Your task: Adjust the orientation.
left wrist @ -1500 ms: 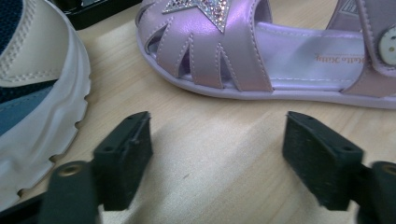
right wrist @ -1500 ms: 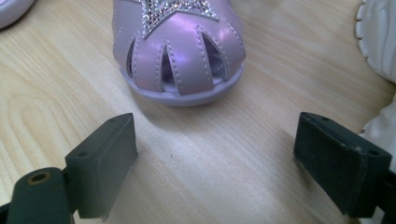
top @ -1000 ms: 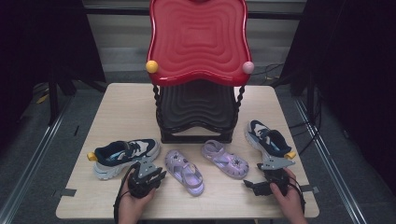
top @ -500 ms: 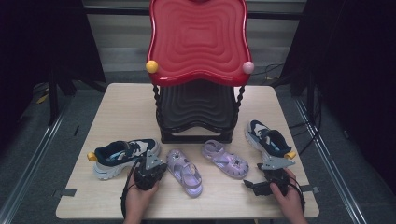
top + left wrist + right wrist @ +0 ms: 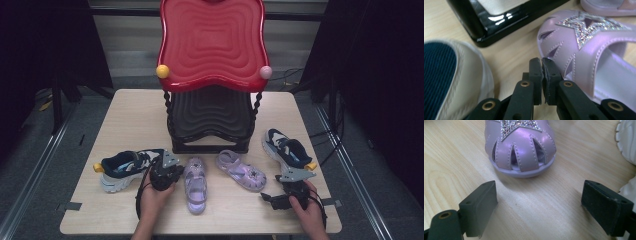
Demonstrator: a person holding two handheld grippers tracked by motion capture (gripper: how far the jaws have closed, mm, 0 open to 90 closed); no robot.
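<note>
Two purple star sandals lie in front of the rack. My left gripper (image 5: 174, 169) (image 5: 542, 67) is shut with nothing between its jaws. It sits low on the table between the left sandal's (image 5: 195, 182) toe (image 5: 579, 37) and the navy-and-white sneaker (image 5: 125, 167) (image 5: 446, 75). My right gripper (image 5: 268, 196) (image 5: 539, 202) stands open and empty near the front right of the table. Its jaws point at the toe of the right sandal (image 5: 241, 171) (image 5: 521, 147), a short way off. A second sneaker (image 5: 287, 147) lies just beyond it, and its white sole (image 5: 627, 140) lies to the right of the jaws.
A red-topped rack (image 5: 210, 45) with a black lower shelf (image 5: 210, 115) stands mid-table, its black base (image 5: 499, 15) just ahead of the left gripper. Bare wooden tabletop (image 5: 130, 115) lies left and right of the rack. Dark stands and floor surround the table.
My left hand has moved right and forward, up to the left sandal's toe. That sandal now lies straighter. The right hand has stayed put.
</note>
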